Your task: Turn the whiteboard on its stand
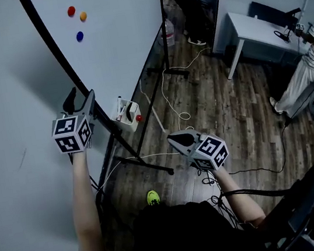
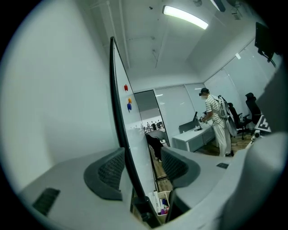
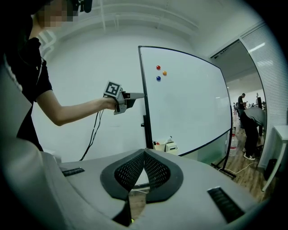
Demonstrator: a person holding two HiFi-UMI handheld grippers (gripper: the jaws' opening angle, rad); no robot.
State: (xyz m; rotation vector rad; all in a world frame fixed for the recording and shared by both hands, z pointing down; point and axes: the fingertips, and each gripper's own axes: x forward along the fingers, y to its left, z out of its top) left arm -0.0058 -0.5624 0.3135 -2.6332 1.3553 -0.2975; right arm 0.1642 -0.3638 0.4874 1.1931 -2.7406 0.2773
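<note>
The whiteboard (image 1: 113, 34) stands on a black wheeled stand (image 1: 145, 165), with three round magnets (image 1: 79, 36) on its face. My left gripper (image 1: 79, 99) is raised at the board's black side edge (image 1: 57, 55). In the left gripper view that edge (image 2: 118, 112) runs between the open jaws of the left gripper (image 2: 141, 168), with a gap on both sides. My right gripper (image 1: 174, 139) hangs lower, off the board, above the floor. In the right gripper view the right gripper (image 3: 144, 155) is shut on nothing, and the whiteboard (image 3: 189, 108) and left gripper (image 3: 137, 95) show ahead.
A marker tray (image 1: 126, 112) with pens hangs at the board's lower edge. White cables (image 1: 169, 90) lie on the wood floor. A white desk (image 1: 254, 32) stands at the back right with a person (image 1: 307, 68) beside it. A dark chair (image 1: 304, 199) is at my right.
</note>
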